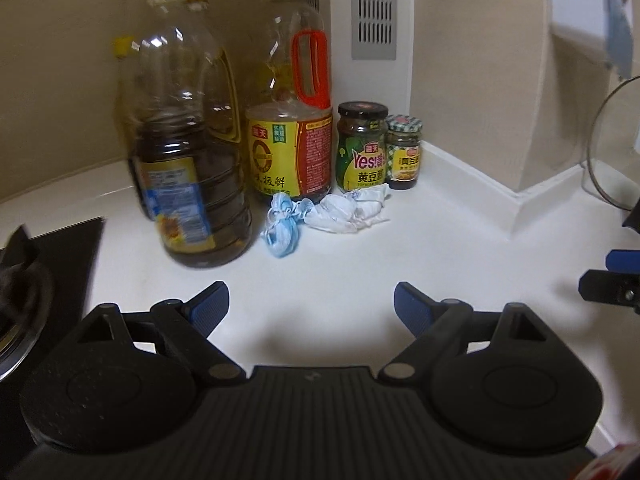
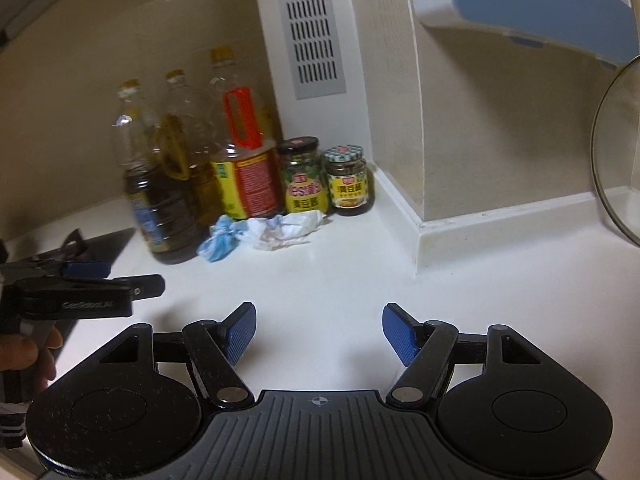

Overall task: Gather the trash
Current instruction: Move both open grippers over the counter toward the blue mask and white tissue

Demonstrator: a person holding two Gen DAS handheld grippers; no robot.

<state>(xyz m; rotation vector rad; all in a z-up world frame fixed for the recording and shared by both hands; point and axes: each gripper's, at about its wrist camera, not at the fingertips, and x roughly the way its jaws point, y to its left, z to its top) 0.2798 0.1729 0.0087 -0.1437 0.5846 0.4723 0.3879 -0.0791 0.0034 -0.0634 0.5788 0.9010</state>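
A crumpled blue face mask (image 1: 282, 227) (image 2: 219, 241) and a crumpled white tissue (image 1: 347, 210) (image 2: 286, 231) lie side by side on the white counter (image 1: 400, 248), just in front of the sauce bottles and jars. My left gripper (image 1: 311, 307) hovers over the counter short of them, jaws open and empty. My right gripper (image 2: 319, 331) is also open and empty, nearer the counter's front, with the trash ahead and to its left. In the right wrist view the left gripper (image 2: 116, 276) shows side-on at the left edge, held by a hand (image 2: 34, 356).
Large oil and soy sauce bottles (image 1: 188, 184) (image 1: 290, 136) and two jars (image 1: 362, 148) (image 1: 404, 152) crowd the corner behind the trash. A black gas hob (image 1: 36, 264) lies to the left. A glass lid (image 2: 618, 156) leans at the right against the wall.
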